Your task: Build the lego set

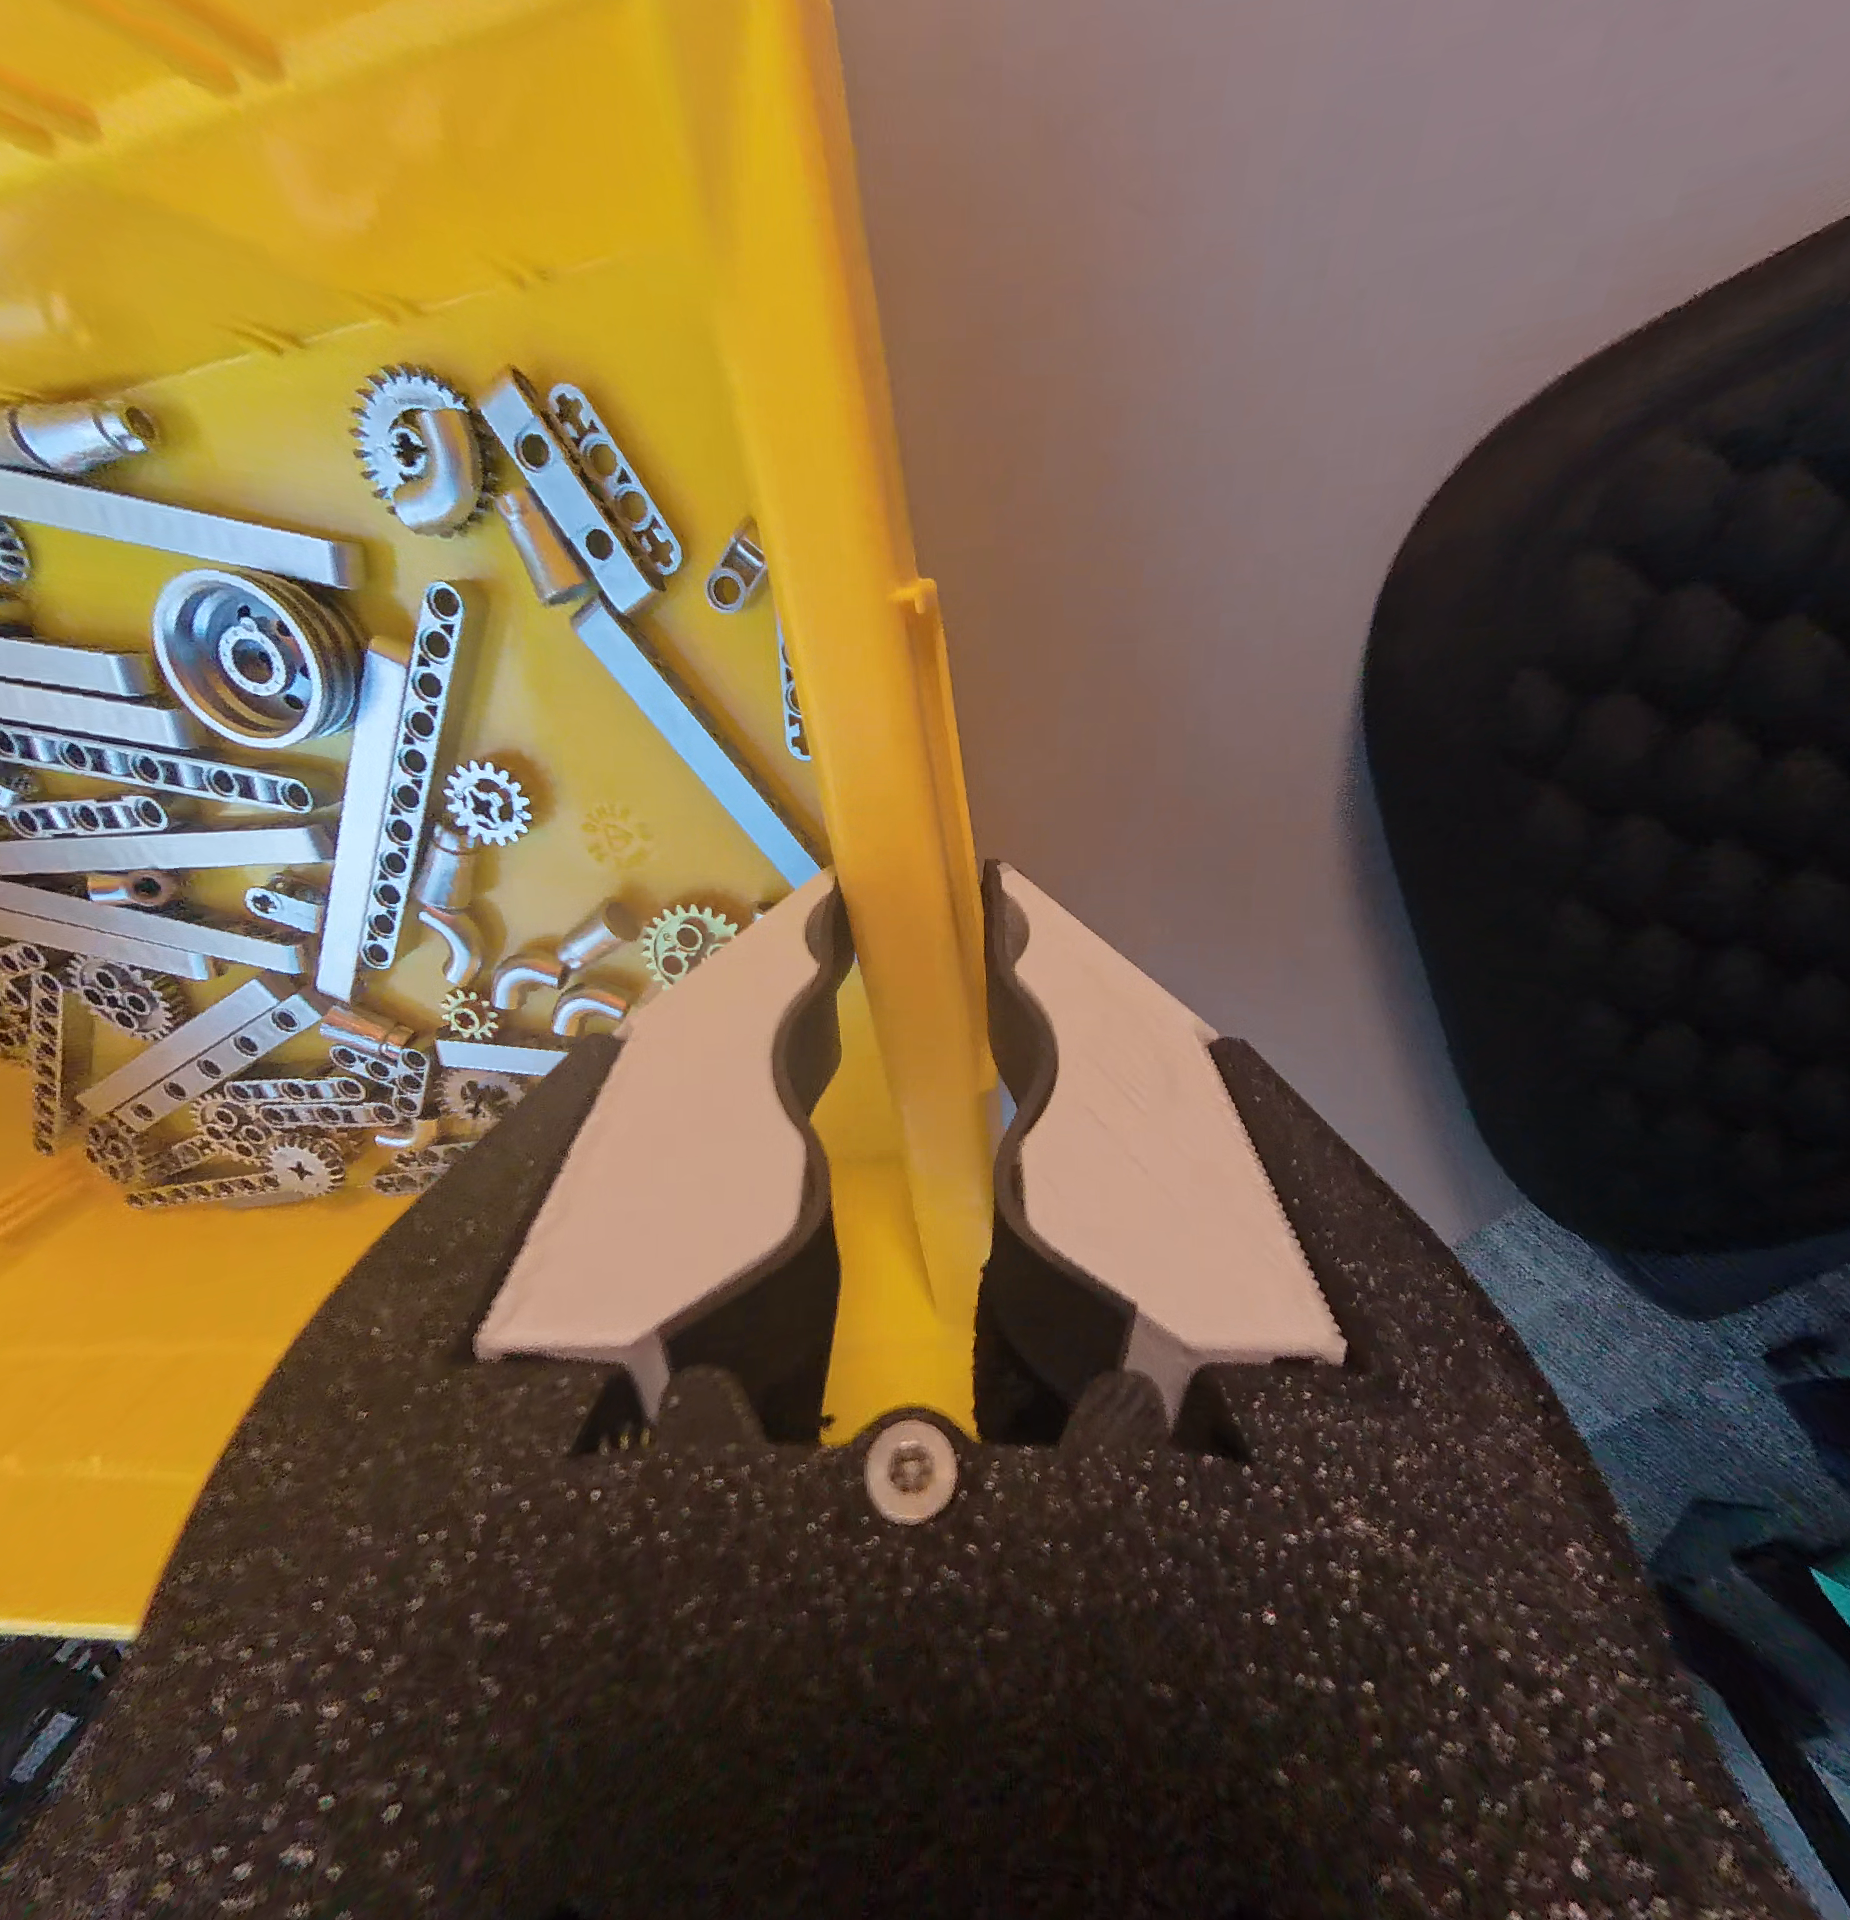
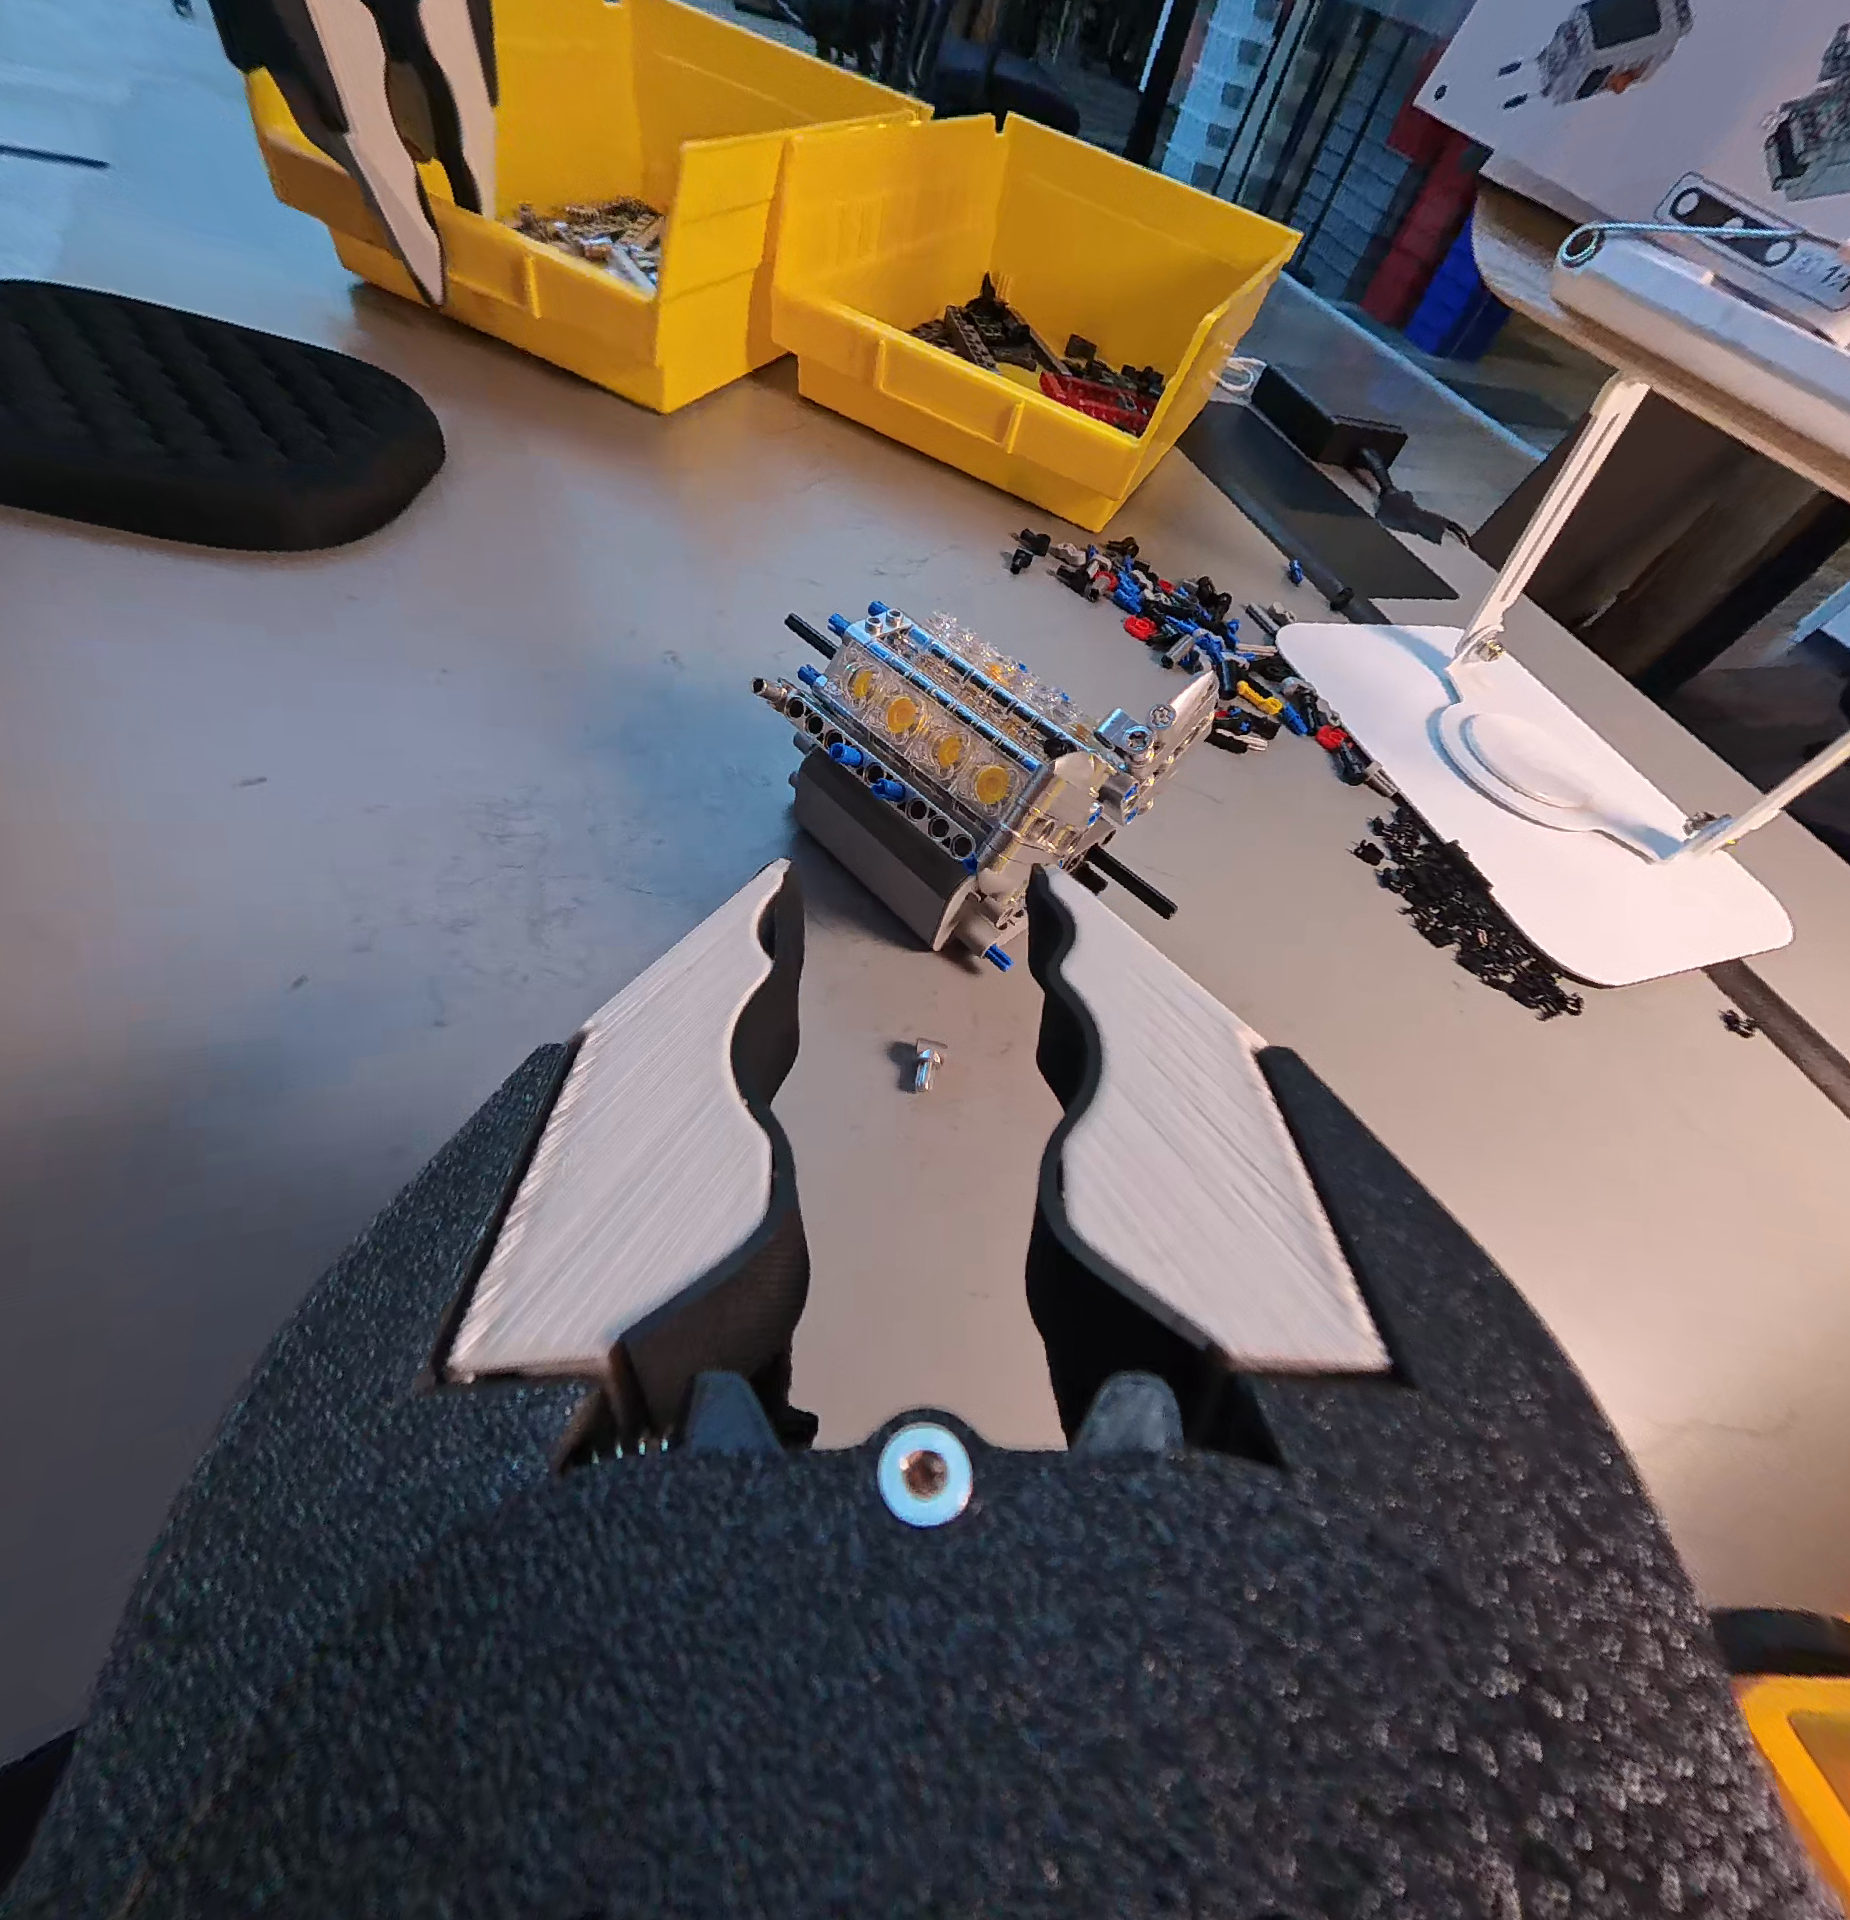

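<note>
My left gripper (image 1: 910,883) is shut on the side wall of a yellow bin (image 1: 588,208), with the wall running up between its two fingers. Inside the bin lie several silver-grey beams, gears and a wheel hub (image 1: 277,779). The right wrist view shows this gripper (image 2: 422,281) at the front left corner of the same bin (image 2: 609,343). My right gripper (image 2: 910,894) is open and empty, low over the grey table (image 2: 381,831). A small silver connector piece (image 2: 926,1062) lies on the table between its fingers. A brick-built engine model (image 2: 962,769) stands just beyond its fingertips.
A second yellow bin (image 2: 1004,436) with dark and red parts stands right of the first. A black foam pad (image 2: 173,416) lies to the left, also in the left wrist view (image 1: 1679,779). Loose small pieces (image 2: 1191,634), black pins (image 2: 1461,914) and a white stand base (image 2: 1544,831) lie at right. The wheel hub (image 1: 277,779) is about 12 centimeters from my left fingertips and 50 centimeters from my right.
</note>
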`<action>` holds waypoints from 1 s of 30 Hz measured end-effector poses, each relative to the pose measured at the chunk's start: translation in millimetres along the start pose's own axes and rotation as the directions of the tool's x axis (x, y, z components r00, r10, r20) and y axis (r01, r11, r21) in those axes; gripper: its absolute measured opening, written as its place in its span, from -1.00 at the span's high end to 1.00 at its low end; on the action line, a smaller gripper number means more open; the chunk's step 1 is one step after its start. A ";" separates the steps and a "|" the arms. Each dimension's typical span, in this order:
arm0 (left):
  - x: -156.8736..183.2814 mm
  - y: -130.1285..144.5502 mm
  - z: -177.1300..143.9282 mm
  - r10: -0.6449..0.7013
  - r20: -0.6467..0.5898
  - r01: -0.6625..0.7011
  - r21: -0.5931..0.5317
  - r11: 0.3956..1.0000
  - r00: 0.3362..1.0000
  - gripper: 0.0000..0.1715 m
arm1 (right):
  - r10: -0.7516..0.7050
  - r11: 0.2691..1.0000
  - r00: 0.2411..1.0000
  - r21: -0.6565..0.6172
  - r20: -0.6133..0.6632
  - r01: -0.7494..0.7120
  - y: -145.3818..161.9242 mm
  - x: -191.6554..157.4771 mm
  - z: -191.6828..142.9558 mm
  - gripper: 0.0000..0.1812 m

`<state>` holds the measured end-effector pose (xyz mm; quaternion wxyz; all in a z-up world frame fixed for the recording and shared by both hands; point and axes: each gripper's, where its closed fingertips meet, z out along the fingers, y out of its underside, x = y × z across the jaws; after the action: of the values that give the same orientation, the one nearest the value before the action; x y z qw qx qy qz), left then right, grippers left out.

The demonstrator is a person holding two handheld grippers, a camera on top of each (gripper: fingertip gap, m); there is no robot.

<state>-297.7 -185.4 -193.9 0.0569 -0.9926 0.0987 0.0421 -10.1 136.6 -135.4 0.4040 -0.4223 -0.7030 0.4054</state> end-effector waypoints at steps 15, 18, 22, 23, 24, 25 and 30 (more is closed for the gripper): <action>-18.8 5.2 -48.1 -0.155 0.039 0.150 0.098 0.984 0.987 0.72 | -0.013 0.996 1.000 0.091 0.011 0.012 -21.3 -6.8 -13.3 0.56; 14.5 -3.9 -43.8 -0.097 -0.027 0.099 0.102 0.990 0.995 0.73 | -0.013 0.996 1.000 0.090 -0.002 0.013 -21.1 -6.6 -14.6 0.56; 20.3 0.5 -32.2 -0.109 -0.034 0.112 0.103 0.988 0.993 0.75 | 0.004 0.996 1.000 0.092 0.008 -0.005 -20.2 -5.5 -11.9 0.56; 19.3 1.9 -27.7 -0.114 -0.031 0.117 0.100 0.988 0.993 0.75 | 0.005 0.996 1.000 0.086 0.009 -0.006 -18.8 -5.6 -10.9 0.56; 18.6 2.9 -23.3 -0.114 -0.025 0.116 0.096 0.989 0.993 0.75 | 0.004 0.997 1.000 0.080 0.009 -0.005 -17.6 -5.9 -10.1 0.56; 18.4 3.0 -19.3 -0.109 -0.021 0.111 0.093 0.989 0.994 0.76 | 0.004 0.997 1.000 0.075 0.008 -0.004 -16.7 -6.1 -9.5 0.56; 19.1 -1.2 -11.9 -0.066 -0.033 0.069 0.095 0.993 0.997 0.75 | 0.014 0.997 1.000 0.070 -0.007 -0.013 -15.4 -4.2 -8.3 0.56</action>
<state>-277.9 -189.3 -183.8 0.1046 -0.9920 0.0679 0.0203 -5.4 129.8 -119.5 0.4183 -0.4141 -0.6841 0.4308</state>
